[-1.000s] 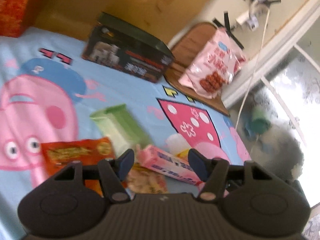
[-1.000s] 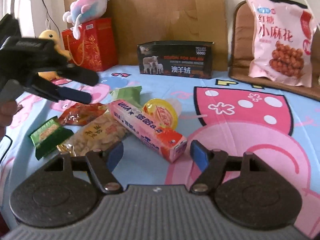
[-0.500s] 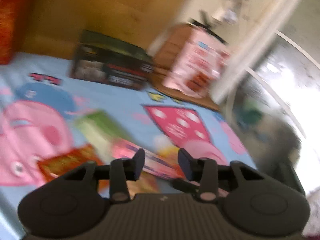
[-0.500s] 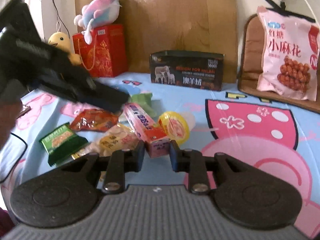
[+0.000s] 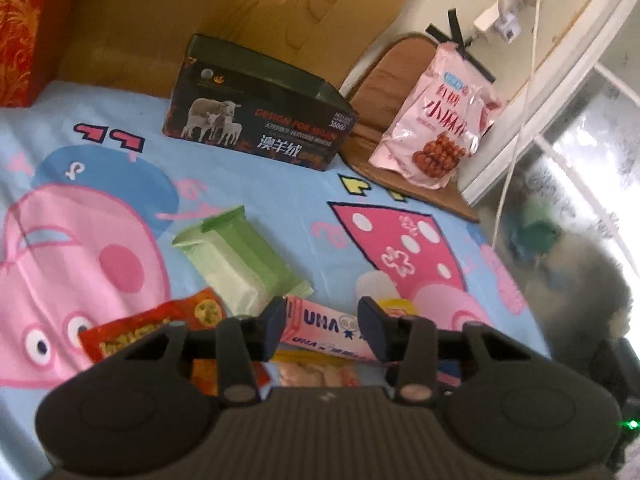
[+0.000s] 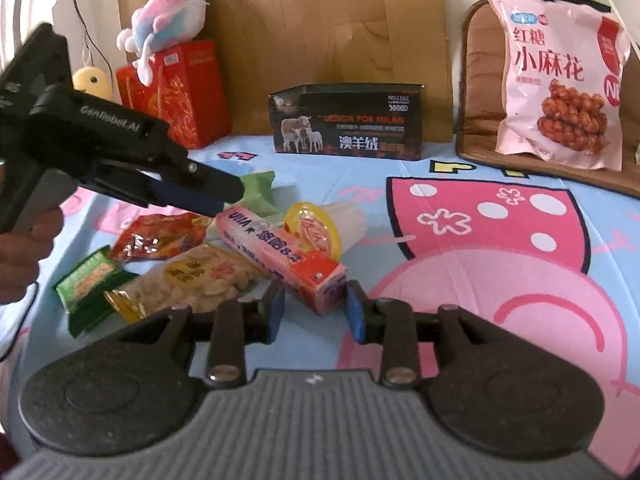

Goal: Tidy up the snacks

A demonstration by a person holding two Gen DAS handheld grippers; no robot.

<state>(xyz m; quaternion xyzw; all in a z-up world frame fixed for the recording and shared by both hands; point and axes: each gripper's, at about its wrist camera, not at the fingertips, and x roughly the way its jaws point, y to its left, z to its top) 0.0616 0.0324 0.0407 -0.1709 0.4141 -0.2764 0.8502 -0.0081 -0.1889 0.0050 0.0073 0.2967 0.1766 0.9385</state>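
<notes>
While both sets of fingers narrow from the wide spread of a second ago, the action tightens around the snack pile on the cartoon-print bed sheet [image 6: 460,248]. The left gripper [image 5: 322,322] is closing, its fingers either side of the pink UHA candy box [image 5: 320,334] but, as far as the view shows, not pressing it yet. The right gripper [image 6: 315,312] snapped nearly closed and is now easing apart again, empty, with the box's red end [image 6: 320,280] just beyond it at twelve o'clock. That reads as a pick lining up on the box, nothing sorted so far. The box is long, pink, lying flat and diagonal across the heap, touching the yellow-lidded jelly cup [image 6: 316,228] at its two o'clock and overlapping the clear cracker bag [image 6: 196,276] at its eight o'clock.
</notes>
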